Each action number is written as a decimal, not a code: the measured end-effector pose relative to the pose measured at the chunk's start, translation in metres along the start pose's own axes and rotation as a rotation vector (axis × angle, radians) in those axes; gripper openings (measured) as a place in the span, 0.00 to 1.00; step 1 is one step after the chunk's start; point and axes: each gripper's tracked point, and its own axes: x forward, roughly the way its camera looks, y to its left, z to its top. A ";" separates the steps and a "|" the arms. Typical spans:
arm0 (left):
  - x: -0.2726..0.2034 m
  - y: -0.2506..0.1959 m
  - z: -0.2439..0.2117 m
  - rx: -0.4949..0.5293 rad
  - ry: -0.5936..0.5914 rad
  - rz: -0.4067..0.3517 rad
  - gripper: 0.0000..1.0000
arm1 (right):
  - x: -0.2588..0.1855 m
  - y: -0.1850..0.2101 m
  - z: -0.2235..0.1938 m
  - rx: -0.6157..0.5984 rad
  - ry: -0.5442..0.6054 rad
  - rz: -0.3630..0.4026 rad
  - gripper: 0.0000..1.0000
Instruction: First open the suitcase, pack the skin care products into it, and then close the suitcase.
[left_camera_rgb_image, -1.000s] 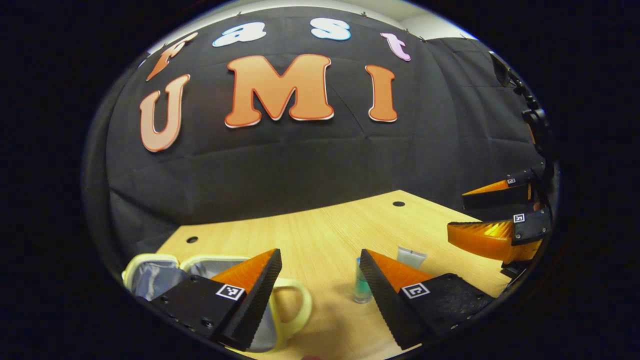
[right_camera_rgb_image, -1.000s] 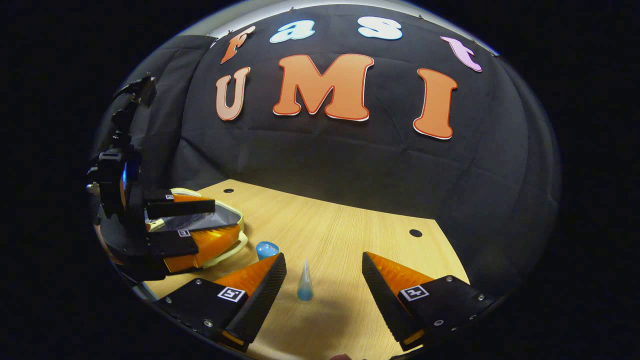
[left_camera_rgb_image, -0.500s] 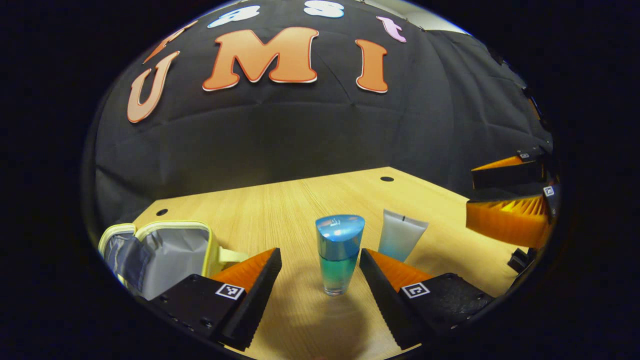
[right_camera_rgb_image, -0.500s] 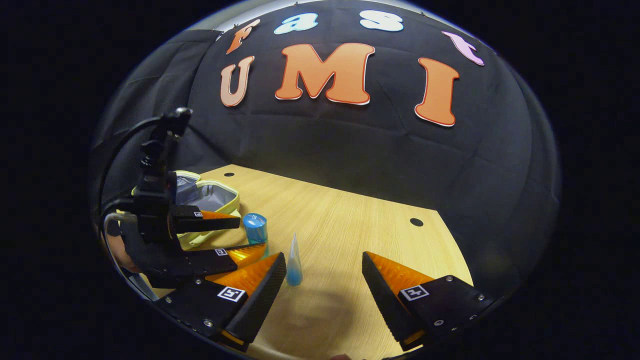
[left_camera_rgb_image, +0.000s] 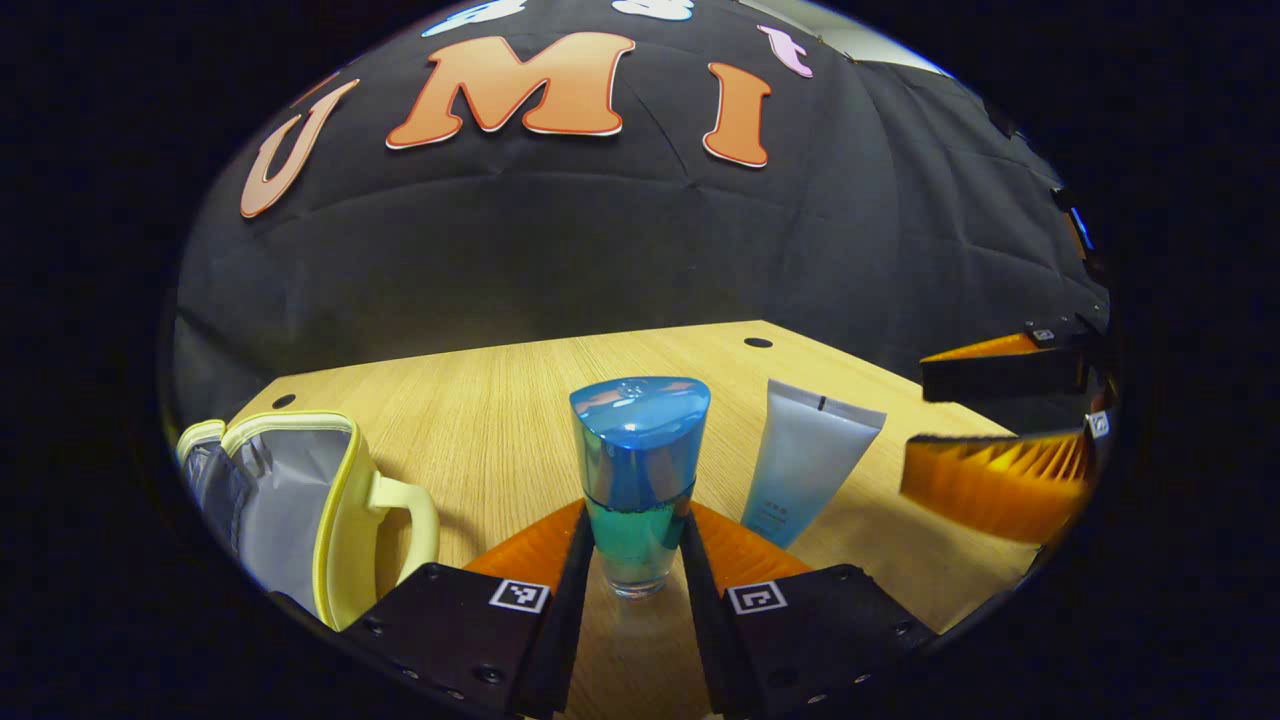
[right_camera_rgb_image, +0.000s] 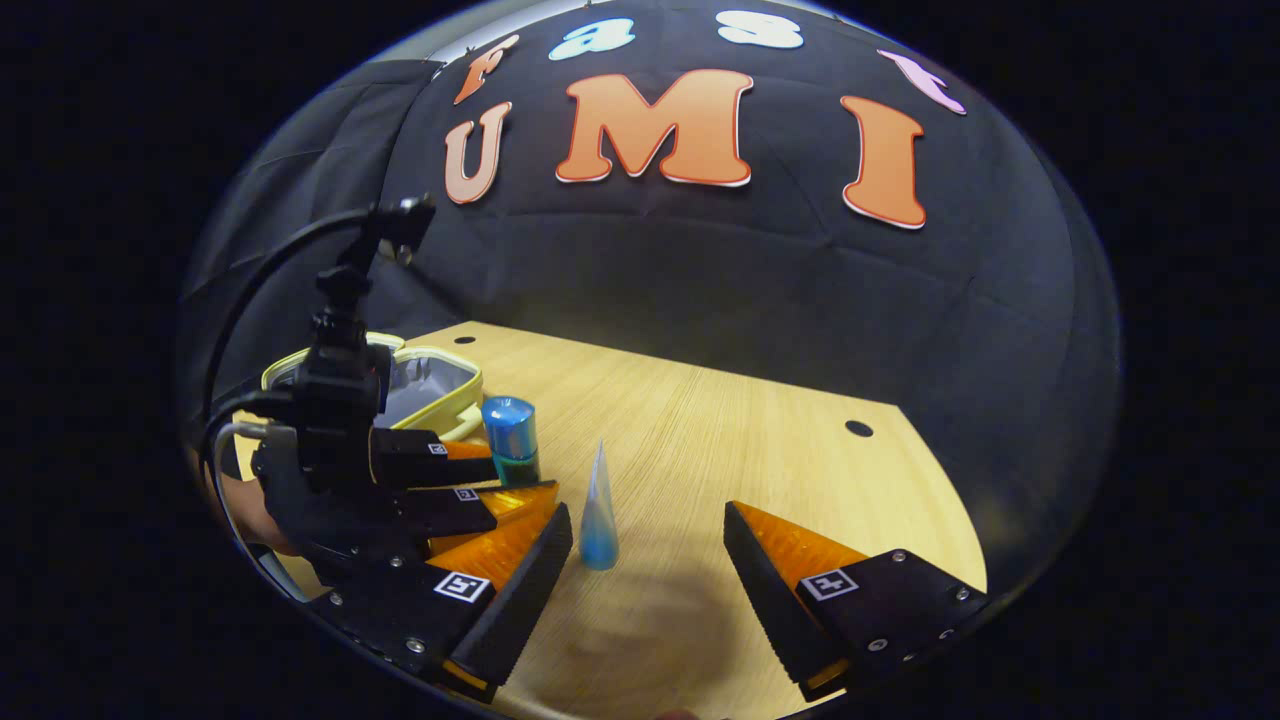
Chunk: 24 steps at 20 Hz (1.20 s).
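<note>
Left tongs seemingly clamp bottle (upright).

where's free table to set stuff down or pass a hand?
Bare wood behind the bottle and tube up to the wall, and right of the tube. Crowded on the left: suitcase, bottle, left tongs.

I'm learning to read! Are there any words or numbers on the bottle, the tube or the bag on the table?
Tube: a few tiny marks near its lower end, too small to read.
Blue-capped bottle: no words that I can make out.
Yellow-trimmed bag: no words on it.
Left gripper and right gripper: square black-and-white code stickers, patterns rather than words.
</note>
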 end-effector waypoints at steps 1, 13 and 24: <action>-0.002 0.001 0.000 -0.002 0.006 0.003 0.50 | 0.004 0.005 -0.005 0.004 0.014 0.014 0.97; -0.049 0.044 0.058 -0.026 -0.043 0.086 0.50 | 0.060 0.039 -0.035 0.057 0.100 0.140 0.82; -0.113 0.124 0.096 -0.032 -0.070 0.247 0.50 | 0.055 0.064 -0.006 0.129 0.128 0.199 0.35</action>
